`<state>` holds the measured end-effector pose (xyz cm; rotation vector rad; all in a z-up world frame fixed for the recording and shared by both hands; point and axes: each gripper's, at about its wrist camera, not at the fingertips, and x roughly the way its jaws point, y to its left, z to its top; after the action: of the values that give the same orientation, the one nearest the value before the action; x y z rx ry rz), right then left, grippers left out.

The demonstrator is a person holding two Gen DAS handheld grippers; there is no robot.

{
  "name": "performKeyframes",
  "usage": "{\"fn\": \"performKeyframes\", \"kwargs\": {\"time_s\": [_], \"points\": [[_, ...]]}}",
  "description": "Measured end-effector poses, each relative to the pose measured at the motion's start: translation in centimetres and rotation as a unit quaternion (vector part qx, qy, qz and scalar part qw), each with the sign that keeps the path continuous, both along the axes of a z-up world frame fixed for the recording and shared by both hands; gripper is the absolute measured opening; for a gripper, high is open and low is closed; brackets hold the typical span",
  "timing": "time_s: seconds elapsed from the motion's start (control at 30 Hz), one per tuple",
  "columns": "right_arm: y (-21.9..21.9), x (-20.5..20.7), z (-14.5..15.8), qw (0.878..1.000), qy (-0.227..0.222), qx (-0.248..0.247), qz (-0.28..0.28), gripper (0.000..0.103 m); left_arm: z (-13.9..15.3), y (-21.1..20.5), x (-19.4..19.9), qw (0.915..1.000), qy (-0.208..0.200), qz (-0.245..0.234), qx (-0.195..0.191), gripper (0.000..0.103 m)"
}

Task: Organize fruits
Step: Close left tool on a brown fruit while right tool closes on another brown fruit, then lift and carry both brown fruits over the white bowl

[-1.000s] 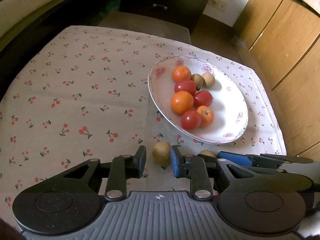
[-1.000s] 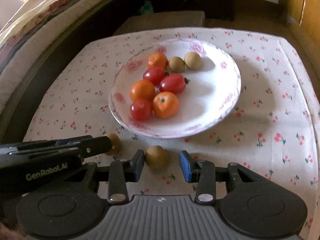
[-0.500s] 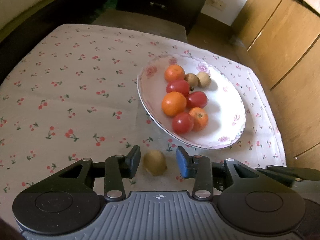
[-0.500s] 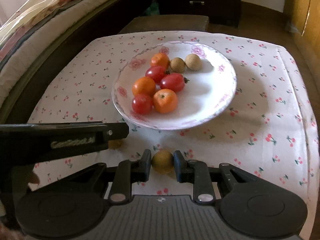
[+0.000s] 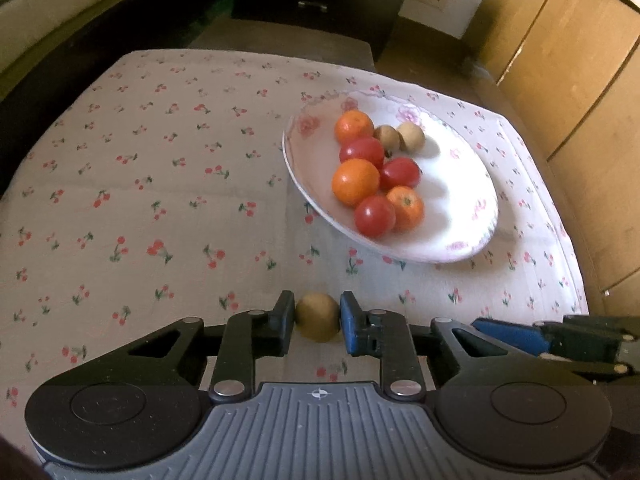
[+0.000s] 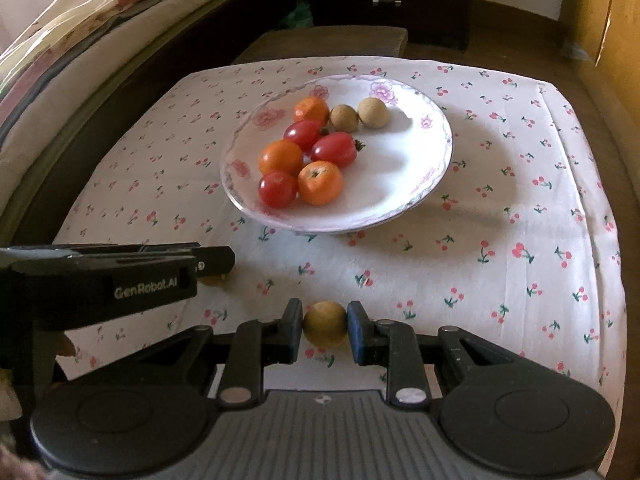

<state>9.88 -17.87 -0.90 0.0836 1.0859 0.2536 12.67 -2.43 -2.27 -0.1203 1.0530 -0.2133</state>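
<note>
Both grippers — left gripper [image 5: 317, 324], right gripper [image 6: 325, 325] — clamp longans

The left gripper [image 5: 318, 322] is built of matte black plastic: two teardrop-shaped side housings, each with a shallow round disc moulded into it, flank a grey ribbed centre plate bearing a small white compass-like mark at the lower middle of the frame. Two black link bars, each pinned by a silver round-headed screw, run up to the fingers; one pad is black, the other blue [image 5: 352, 326]. The right gripper [image 6: 324, 326] has the same make: grey ribbed plate, black housings, silver screws, one blue pad. In the right wrist view the left gripper's side, at middle left, carries white lettering reading "GenRobot.AI".
</note>
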Motion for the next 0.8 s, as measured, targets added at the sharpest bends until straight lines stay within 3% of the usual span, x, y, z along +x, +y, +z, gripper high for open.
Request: {"fn": "performKeyframes", "kwargs": {"time_s": [0.3, 0.6, 0.73, 0.8], "points": [[0.1, -2.0, -0.5, 1.0, 0.004, -0.012, 0.005, 0.026, 0.0, -0.3, -3.5, 0.9995, 0.008, -0.028, 0.011, 0.033], [0.4, -1.4, -1.0, 1.0, 0.011, -0.007, 0.01, 0.027, -0.4, -0.2, -3.1, 0.9998, 0.01, -0.019, -0.003, 0.041], [0.2, -1.1, -1.1, 1.0, 0.012, -0.004, 0.004, 0.027, -0.3, -0.1, -2.8, 0.9997, 0.011, -0.017, -0.011, 0.05], [0.2, -1.2, -1.1, 1.0, 0.01, -0.006, 0.005, 0.027, -0.4, -0.1, -2.8, 0.9998, 0.012, -0.017, -0.008, 0.048]]}}
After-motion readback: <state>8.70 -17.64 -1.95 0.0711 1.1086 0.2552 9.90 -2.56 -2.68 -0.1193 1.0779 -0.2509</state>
